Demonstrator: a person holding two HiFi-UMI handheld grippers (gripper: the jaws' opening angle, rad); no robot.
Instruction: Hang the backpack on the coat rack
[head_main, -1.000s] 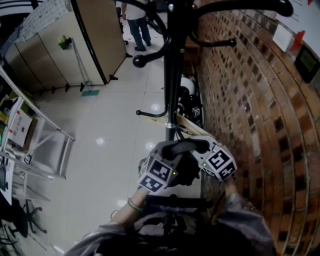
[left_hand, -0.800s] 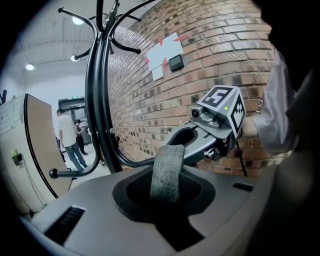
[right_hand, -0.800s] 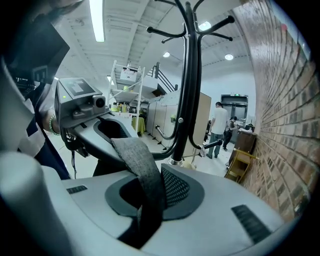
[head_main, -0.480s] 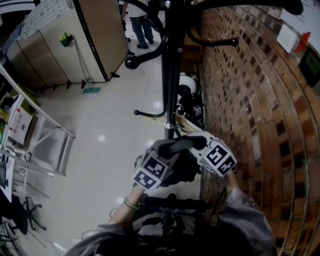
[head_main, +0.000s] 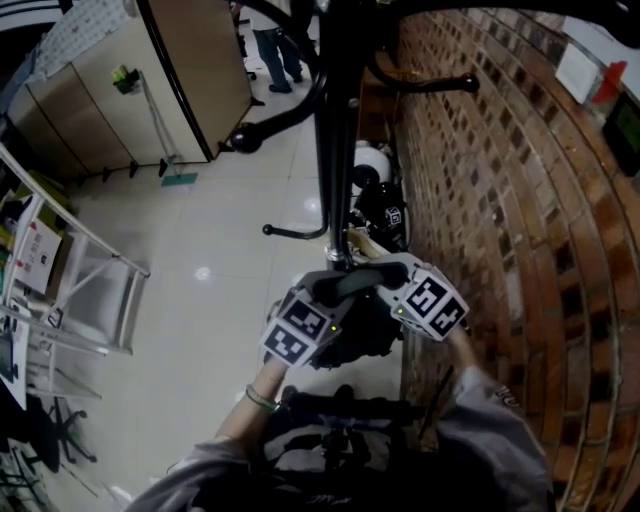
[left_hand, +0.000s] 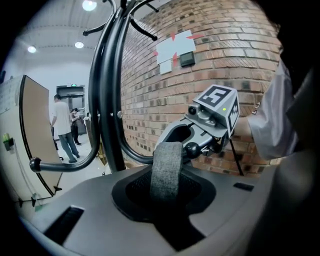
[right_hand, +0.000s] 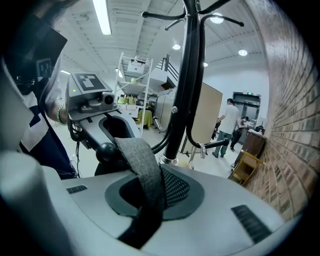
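The black coat rack pole (head_main: 335, 150) rises by the brick wall, with a ball-tipped hook (head_main: 275, 118) curving left and a thin lower hook (head_main: 295, 232). Just in front of the pole, my left gripper (head_main: 325, 292) and right gripper (head_main: 388, 282) face each other with the backpack's grey handle strap (head_main: 352, 285) stretched between them. The dark backpack (head_main: 355, 342) hangs beneath. In the left gripper view the strap (left_hand: 165, 170) stands up from between the opening jaws of the left gripper (left_hand: 165, 200) toward the right gripper (left_hand: 212, 112). The right gripper (right_hand: 145, 210) is shut on the strap (right_hand: 142, 165).
The brick wall (head_main: 500, 200) runs close along the right. A beige partition (head_main: 190, 80) and a metal shelf frame (head_main: 80, 280) stand left. People (head_main: 270, 40) stand far back. A white round object (head_main: 372, 168) lies at the rack's foot. A wooden chair (right_hand: 245, 167) is by the wall.
Both grippers have carried the handle strap a little closer to the coat rack pole. The left gripper's marker cube has slid slightly left and down.
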